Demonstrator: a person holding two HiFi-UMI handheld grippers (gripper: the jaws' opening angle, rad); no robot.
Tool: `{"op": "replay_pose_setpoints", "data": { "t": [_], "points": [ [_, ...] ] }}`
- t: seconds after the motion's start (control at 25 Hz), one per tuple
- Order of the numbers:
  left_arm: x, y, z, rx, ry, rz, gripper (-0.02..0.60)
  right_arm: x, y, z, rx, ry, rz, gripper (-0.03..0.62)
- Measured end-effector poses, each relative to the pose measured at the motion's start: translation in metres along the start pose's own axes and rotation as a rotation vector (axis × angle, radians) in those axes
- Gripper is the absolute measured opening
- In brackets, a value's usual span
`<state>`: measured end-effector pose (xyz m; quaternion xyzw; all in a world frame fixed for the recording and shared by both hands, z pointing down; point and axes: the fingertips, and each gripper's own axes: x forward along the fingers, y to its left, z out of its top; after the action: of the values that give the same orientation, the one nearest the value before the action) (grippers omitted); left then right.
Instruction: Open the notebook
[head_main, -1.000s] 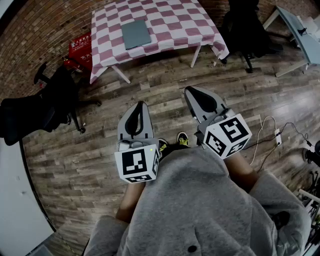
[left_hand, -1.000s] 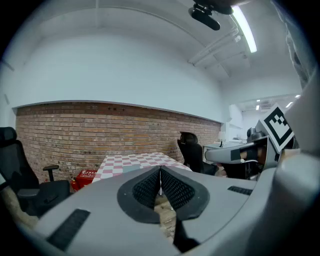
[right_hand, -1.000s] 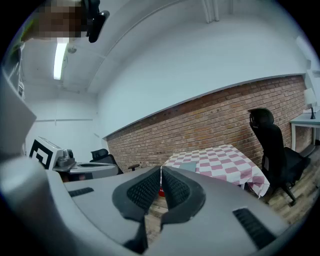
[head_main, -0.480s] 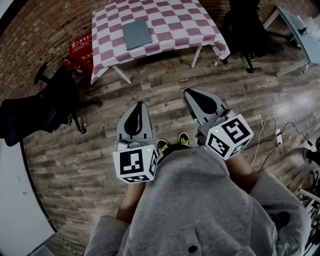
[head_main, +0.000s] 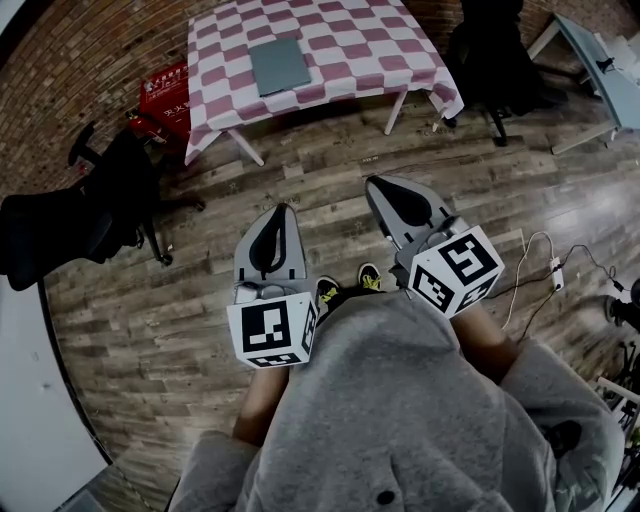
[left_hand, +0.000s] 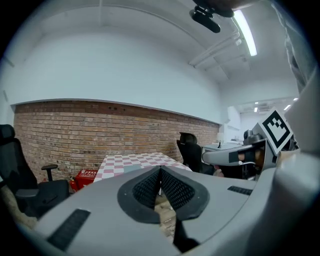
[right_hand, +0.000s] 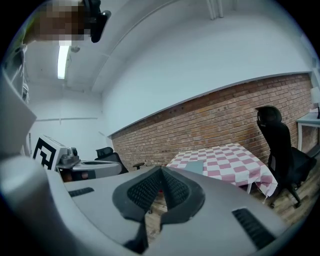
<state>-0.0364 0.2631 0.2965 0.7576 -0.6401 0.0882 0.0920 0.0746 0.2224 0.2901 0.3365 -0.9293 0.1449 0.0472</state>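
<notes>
A closed grey notebook (head_main: 280, 65) lies flat on a table with a pink-and-white checked cloth (head_main: 340, 40), far across the wooden floor. It shows small ahead in the left gripper view (left_hand: 132, 168) and the right gripper view (right_hand: 194, 167). My left gripper (head_main: 279, 210) is held in front of my body, shut and empty, its tips meeting (left_hand: 160, 169). My right gripper (head_main: 372, 184) is beside it, also shut with nothing between its jaws (right_hand: 161, 169). Both point toward the table and are well short of it.
A black office chair (head_main: 90, 215) stands at the left, with a red box (head_main: 165, 95) by the table's left leg. Another black chair (head_main: 490, 50) and a white desk (head_main: 600, 70) are at the right. Cables (head_main: 545, 265) lie on the floor.
The table sits slightly higher in the head view. Both grippers have stayed where they were, shut.
</notes>
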Motion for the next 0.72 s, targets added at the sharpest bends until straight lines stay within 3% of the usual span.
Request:
{"op": "replay_pose_setpoints", "data": {
  "t": [0.72],
  "points": [
    [-0.024,0.060,-0.013,0.031,0.023,0.073,0.009,0.033,0.049,-0.011,-0.017,0.015,-0.005,0.025]
  ]
}}
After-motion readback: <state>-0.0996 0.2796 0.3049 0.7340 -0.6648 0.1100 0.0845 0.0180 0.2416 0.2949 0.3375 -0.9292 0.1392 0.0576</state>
